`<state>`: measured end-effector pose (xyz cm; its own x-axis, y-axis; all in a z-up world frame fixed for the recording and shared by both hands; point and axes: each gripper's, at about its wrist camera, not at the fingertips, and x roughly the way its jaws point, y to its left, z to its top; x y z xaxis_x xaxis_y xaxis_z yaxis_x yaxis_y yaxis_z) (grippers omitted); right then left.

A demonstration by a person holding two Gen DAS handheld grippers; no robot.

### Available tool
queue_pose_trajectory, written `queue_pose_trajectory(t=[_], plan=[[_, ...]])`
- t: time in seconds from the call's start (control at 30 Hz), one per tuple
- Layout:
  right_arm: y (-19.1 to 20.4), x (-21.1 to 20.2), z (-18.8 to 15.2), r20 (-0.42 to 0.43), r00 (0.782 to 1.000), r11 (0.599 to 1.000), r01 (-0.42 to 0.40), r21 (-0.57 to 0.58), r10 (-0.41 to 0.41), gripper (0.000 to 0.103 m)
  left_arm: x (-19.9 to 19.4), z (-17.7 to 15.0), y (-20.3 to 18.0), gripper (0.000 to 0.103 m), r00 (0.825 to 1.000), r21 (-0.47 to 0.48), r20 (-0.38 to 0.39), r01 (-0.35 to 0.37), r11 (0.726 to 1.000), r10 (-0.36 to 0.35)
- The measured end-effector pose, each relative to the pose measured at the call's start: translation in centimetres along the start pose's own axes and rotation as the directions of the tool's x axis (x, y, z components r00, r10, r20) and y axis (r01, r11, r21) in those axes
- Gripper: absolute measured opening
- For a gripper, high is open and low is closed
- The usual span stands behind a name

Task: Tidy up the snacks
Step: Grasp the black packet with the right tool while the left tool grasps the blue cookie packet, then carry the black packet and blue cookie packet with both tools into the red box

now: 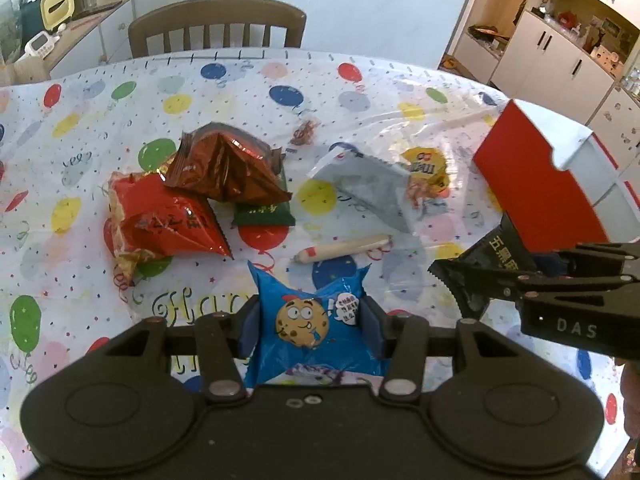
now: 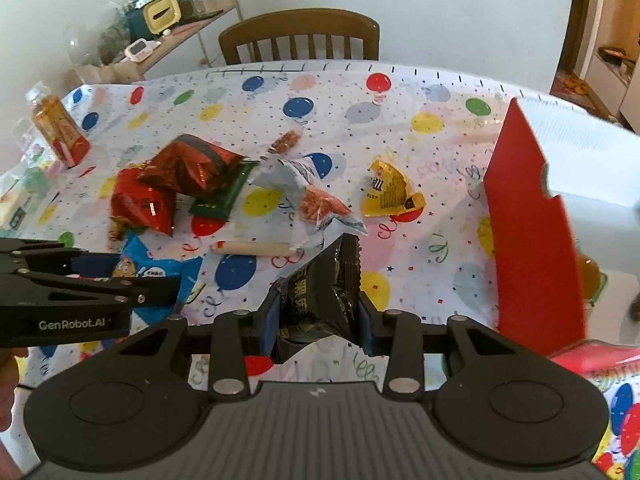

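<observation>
My left gripper (image 1: pixel 308 330) is shut on a blue cookie packet (image 1: pixel 306 320) with a cartoon cookie face, lifted just above the balloon-print tablecloth (image 1: pixel 240 88). My right gripper (image 2: pixel 318 316) is shut on a black snack packet (image 2: pixel 320 288), also raised off the table. In the left wrist view the right gripper (image 1: pixel 516 280) enters from the right with the black packet (image 1: pixel 480 268). In the right wrist view the left gripper (image 2: pixel 160 284) comes in from the left with the blue packet (image 2: pixel 152 276). A red and white box (image 1: pixel 536 184) (image 2: pixel 528 220) stands open at the right.
Loose on the cloth lie a red bag (image 1: pixel 168 220), a dark red foil bag (image 1: pixel 224 168), a green packet (image 1: pixel 264 214), a grey-white packet (image 1: pixel 368 188), a yellow packet (image 1: pixel 428 168) and a sausage stick (image 1: pixel 344 248). A wooden chair (image 1: pixel 218 28) stands behind the table.
</observation>
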<state>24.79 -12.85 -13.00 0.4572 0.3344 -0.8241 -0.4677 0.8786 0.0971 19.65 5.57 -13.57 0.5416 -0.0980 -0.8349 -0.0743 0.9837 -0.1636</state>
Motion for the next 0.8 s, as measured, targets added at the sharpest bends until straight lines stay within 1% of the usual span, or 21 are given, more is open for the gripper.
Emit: queue_pose_trajectory(t=[0.27,0.43,0.6,0.8], plan=[[-0.9,-4.8,0.0,0.015,0.999,1.000,-0.029,-0.009,0.029,0.038,-3.3,0.3,-2.0,0.050,0.998,0.030,0.046,0.046,0.998,-0.048],[-2.1,-8.0,-0.1,0.045,0.998,0.999,-0.035,-0.016,0.035,0.038,-5.2,0.4,-4.0,0.050,0.995,0.057,0.072,0.068,0.996,-0.072],[-4.1,-10.7,-0.3,0.070,0.997,1.000,-0.021,-0.008,0.022,0.037,-6.8,0.9,-6.7,0.050,0.990,0.088,0.093,0.094,0.992,-0.102],[-7.5,-13.4,-0.6,0.094,0.996,1.000,0.004,-0.003,-0.003,0.037,-7.7,2.1,-10.5,0.050,0.985,0.126,0.109,0.119,0.985,-0.133]])
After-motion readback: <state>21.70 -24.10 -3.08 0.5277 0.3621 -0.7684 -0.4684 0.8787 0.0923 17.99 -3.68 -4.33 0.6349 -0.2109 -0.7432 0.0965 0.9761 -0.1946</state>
